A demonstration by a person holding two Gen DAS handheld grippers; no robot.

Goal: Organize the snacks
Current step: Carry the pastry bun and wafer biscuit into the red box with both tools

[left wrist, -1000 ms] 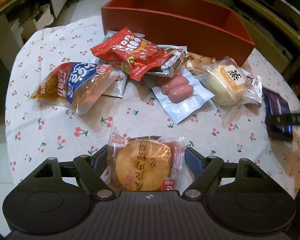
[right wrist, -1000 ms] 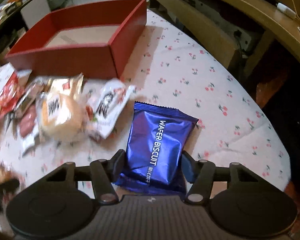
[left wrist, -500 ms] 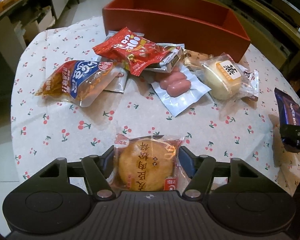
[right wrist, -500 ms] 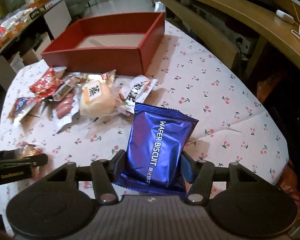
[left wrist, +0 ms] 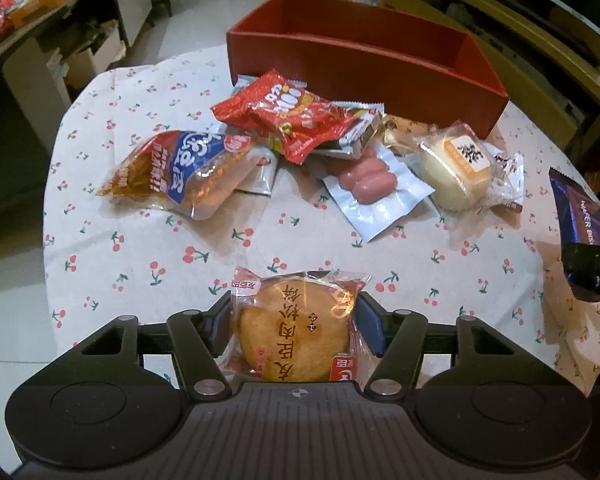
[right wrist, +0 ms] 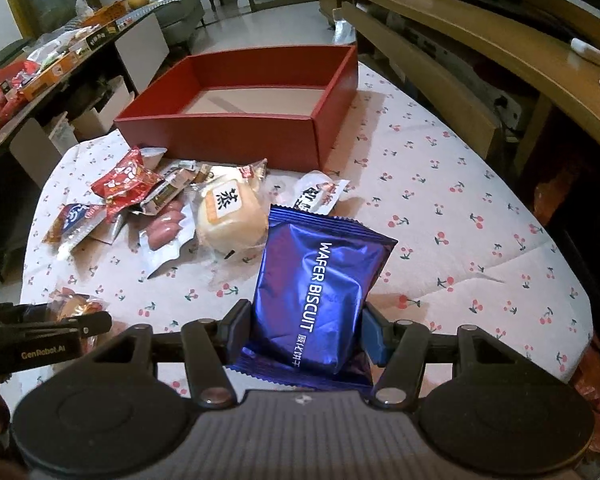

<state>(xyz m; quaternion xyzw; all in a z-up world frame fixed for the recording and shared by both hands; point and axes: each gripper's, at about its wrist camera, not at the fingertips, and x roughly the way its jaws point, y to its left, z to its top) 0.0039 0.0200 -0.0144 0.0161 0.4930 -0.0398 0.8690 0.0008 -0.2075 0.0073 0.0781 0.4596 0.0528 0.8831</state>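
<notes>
Snacks lie mostly loose on the desk (right wrist: 440,184), in a heap just near of the red box (right wrist: 236,136), which stands at the far side and looks empty in the right wrist view. None has been put away yet, so I judge the task barely begun.

Two packets are in hand. The left gripper (left wrist: 294,320) has just been closing its jaws around the round cake (left wrist: 294,336) in its clear wrapper, and the pads now pinch its sides at the near edge. The right gripper (right wrist: 306,332) pinches the blue wafer packet (right wrist: 320,288), which stands up off the cloth, to the right of the heap.

On the desk remain the orange-and-blue bag (left wrist: 180,172) at the left, the red packet (left wrist: 288,116) atop a silver one, the sausages (left wrist: 364,178) in the middle, the pale bun (left wrist: 458,170) to their right, and a white packet (right wrist: 320,194) beyond the wafer. A few smaller wrappers hide under these; how many I cannot tell.

Left to do, as I judge it: carry both held packets over the box wall, drop them in, then clear the heap piece by piece.
</notes>
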